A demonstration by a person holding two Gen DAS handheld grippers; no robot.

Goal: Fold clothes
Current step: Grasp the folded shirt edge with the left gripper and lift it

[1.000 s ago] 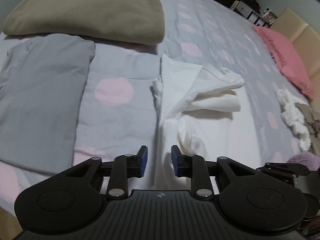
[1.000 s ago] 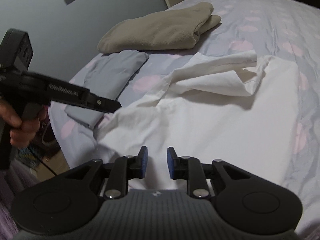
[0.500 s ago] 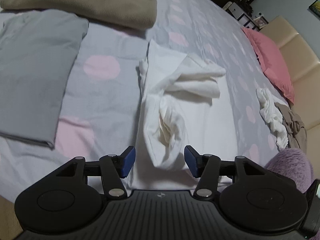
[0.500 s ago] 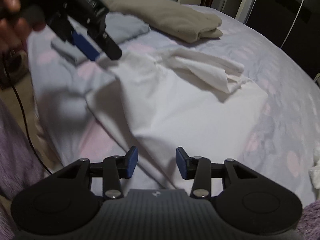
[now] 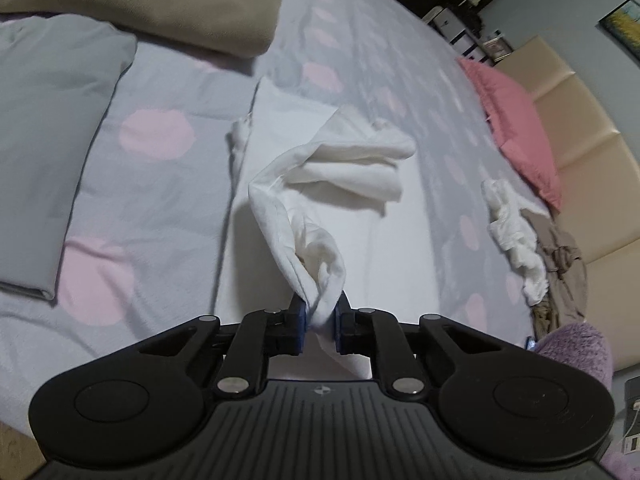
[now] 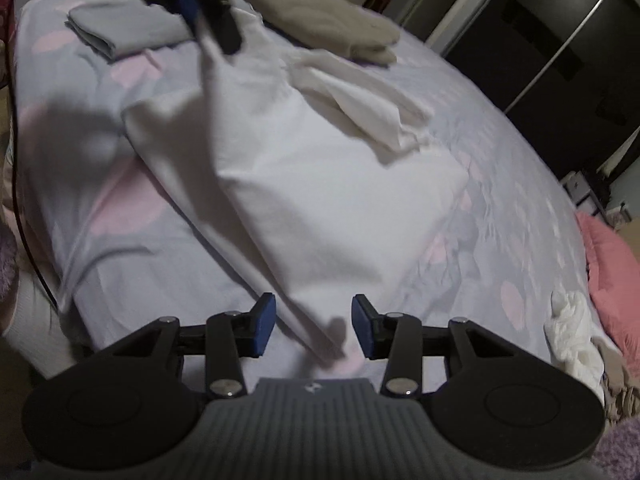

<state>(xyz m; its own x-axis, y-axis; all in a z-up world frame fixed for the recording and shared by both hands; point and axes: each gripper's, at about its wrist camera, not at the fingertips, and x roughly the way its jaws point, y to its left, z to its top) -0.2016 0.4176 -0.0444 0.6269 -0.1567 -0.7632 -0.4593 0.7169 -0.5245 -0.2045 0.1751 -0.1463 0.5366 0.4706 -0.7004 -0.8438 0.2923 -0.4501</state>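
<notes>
A white garment [image 5: 340, 168] lies partly spread on the bed, its sleeves bunched toward the far side. In the left wrist view my left gripper [image 5: 320, 314] has a raised fold of this white cloth between its blue pads, and its jaws are closing on it. The right wrist view shows the same gripper [image 6: 214, 28] at the top, lifting the garment's [image 6: 320, 184] far edge. My right gripper [image 6: 314, 322] stands open just above the garment's near corner. The corner lies between and under its fingers, and the pads do not touch it.
On the grey, pink-dotted bedspread [image 5: 160, 168] lie a folded grey garment [image 5: 52, 120] and a folded beige blanket [image 5: 168, 4] at the far left. A pink pillow [image 5: 516, 120] and crumpled white and beige clothes [image 5: 520, 240] sit by the beige headboard [image 5: 584, 140].
My left gripper opened wider, then came together on a fold of the white garment and pulled it up. My right gripper swung round to the garment's near corner and opened wider.
</notes>
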